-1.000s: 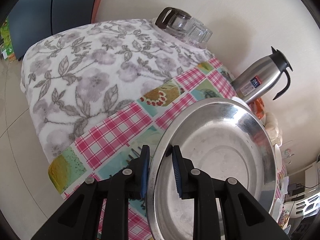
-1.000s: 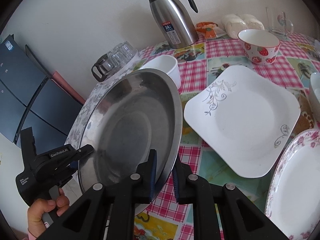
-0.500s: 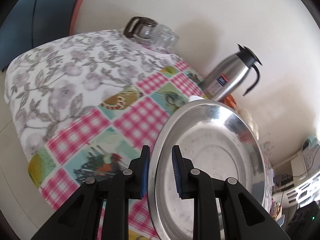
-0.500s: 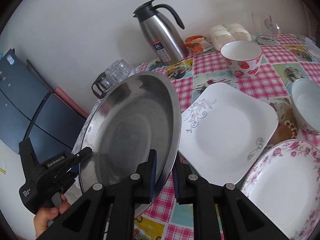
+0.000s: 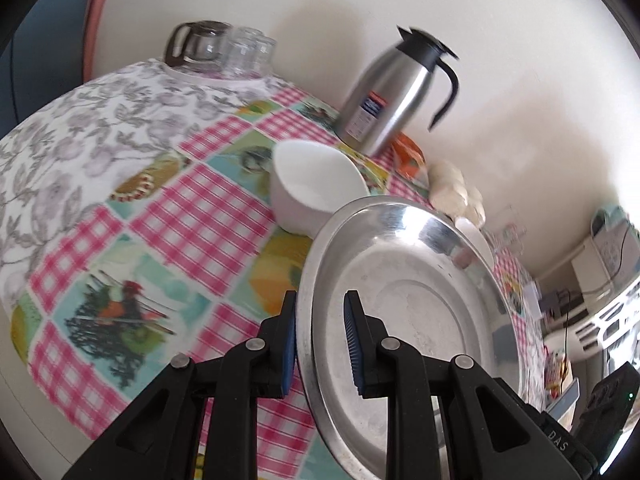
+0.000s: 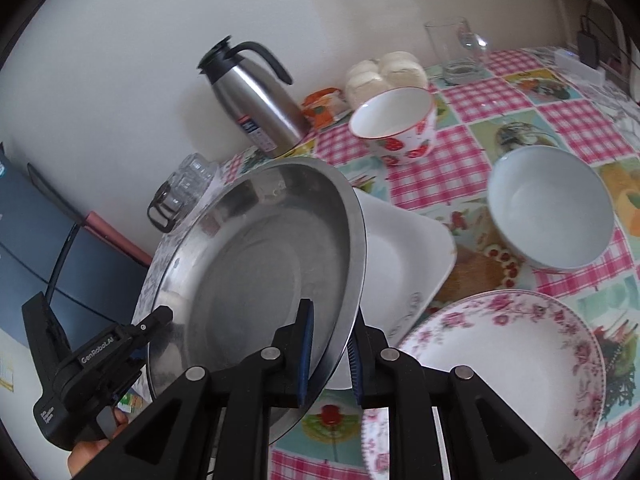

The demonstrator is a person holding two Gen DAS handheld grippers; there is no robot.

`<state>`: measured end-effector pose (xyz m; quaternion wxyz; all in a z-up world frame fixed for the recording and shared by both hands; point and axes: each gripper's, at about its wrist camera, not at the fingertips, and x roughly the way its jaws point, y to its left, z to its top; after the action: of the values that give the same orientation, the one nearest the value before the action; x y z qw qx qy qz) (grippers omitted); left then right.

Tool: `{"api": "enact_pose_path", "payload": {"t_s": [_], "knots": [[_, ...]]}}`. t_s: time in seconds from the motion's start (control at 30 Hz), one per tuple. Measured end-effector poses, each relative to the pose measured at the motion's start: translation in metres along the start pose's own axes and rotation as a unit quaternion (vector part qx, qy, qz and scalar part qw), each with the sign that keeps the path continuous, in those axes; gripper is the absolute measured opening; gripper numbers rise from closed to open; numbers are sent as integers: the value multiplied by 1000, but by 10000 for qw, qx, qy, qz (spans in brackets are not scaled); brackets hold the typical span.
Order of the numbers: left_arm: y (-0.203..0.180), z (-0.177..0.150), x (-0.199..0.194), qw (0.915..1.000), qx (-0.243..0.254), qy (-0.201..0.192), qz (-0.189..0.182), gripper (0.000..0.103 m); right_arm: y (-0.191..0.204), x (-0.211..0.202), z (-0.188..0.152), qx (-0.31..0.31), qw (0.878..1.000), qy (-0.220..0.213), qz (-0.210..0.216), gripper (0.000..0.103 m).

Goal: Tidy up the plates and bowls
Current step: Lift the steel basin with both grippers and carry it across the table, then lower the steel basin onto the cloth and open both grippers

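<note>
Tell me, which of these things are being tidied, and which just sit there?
Being tidied: steel plate, held by both tongs; square white plate; floral plate; strawberry bowl; pale bowl; white bowl.

Lying about: steel jug, glass mug, upturned glasses.

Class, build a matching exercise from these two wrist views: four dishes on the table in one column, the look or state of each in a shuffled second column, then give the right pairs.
Column one:
1. steel plate
2. square plate
3. round plate
4. bowl by the flask

Column two:
A. strawberries on its outside
B. pink flowers round its rim
C. held tilted off the table by its rim
D. white, partly hidden behind the metal dish

Pairs: 1-C, 2-D, 3-B, 4-A
</note>
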<state>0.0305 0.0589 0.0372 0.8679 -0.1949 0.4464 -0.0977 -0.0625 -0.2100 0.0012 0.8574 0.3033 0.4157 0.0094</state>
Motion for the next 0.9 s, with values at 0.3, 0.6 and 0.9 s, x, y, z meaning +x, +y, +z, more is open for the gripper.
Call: {"api": "enact_pose_path", "payload": {"t_s": [0.3,0.6,0.9], "knots": [[-20,-13,33,9986,250,452,144,23,-41,6,4,523,9983,104,-235,18],[-21,-18,51,9973,238,657,226,23,-54,17,2,663,9965,246,-436,18],[-22,-15,62,9970,244,686,266,23,-61,25,2,679,9963,256,-453,18]]}}
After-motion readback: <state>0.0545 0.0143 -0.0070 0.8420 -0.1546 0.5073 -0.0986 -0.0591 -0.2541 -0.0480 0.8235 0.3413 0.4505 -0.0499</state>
